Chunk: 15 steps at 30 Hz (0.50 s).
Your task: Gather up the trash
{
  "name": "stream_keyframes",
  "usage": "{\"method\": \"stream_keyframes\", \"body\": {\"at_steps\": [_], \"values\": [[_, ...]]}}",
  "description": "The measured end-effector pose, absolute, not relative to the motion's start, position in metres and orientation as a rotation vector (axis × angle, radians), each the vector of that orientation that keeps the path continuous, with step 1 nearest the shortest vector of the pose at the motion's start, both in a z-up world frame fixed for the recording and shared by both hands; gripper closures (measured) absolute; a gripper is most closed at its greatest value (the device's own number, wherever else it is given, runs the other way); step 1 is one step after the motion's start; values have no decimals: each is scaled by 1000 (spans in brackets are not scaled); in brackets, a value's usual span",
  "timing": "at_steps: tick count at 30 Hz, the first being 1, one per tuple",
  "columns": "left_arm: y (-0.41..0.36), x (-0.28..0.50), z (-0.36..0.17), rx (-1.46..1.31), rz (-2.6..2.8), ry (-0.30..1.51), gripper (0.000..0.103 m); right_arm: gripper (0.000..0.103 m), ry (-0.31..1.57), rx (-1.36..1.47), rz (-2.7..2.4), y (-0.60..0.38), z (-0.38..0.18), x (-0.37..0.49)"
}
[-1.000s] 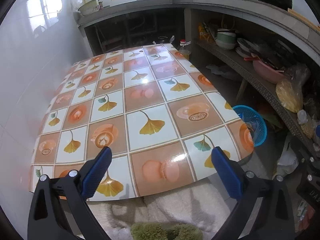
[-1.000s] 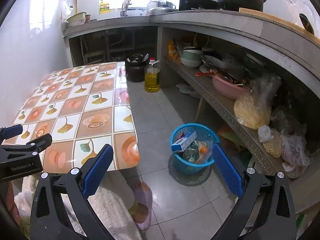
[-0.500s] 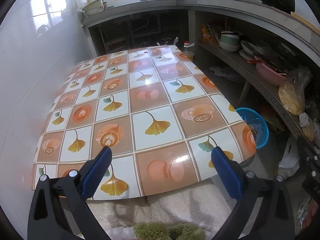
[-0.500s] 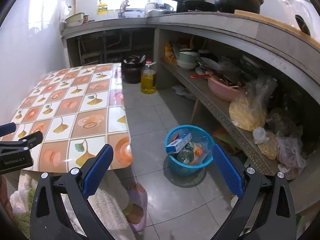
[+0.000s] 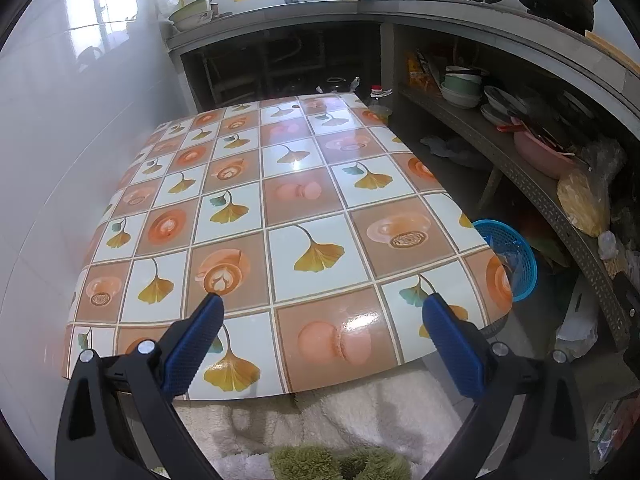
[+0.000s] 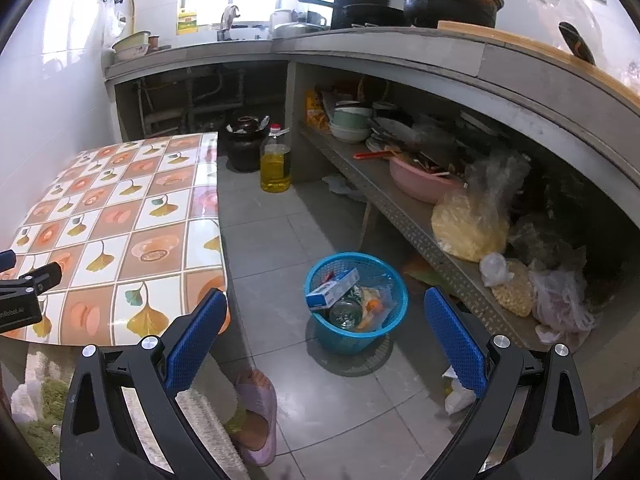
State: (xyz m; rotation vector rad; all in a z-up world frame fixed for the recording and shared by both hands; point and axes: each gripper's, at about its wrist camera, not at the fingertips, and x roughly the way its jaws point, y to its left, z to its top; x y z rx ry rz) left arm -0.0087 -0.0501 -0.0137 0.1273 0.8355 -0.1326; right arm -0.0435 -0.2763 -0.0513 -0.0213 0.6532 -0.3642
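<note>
Several pieces of trash, among them a blue-and-white carton (image 6: 333,288) and a clear jar (image 6: 346,314), lie inside the blue basket (image 6: 394,312) on the floor, beside the worktop (image 5: 288,216) and in front of the lower shelf (image 6: 404,220). We see no loose trash on the worktop's patterned cover. Over the last second both views have pulled back slightly: the basket sits smaller in the right wrist view, and more of the worktop shows in the left wrist view. We judge collection largely complete. Our left claw (image 5: 320,320) hangs released and empty above the near worktop edge; our right claw (image 6: 322,314) hangs released and empty above the floor, the basket framed between its fingers.
</note>
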Motion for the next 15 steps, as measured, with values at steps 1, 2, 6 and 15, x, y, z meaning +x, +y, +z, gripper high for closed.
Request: {"method": "stream_keyframes", "body": {"at_steps": [1, 2, 6, 15], "values": [[-50, -9, -14, 126, -131, 836, 6, 8, 652, -22, -365, -277, -51, -43], [-50, -8, -13, 124, -129, 836, 6, 8, 651, -21, -366, -278, -51, -43], [-47, -9, -13, 113, -117, 834, 6, 8, 648, -21, -364, -278, -51, -44], [-33, -8, -13, 63, -65, 843, 6, 8, 647, -20, -349, -277, -52, -43]]}}
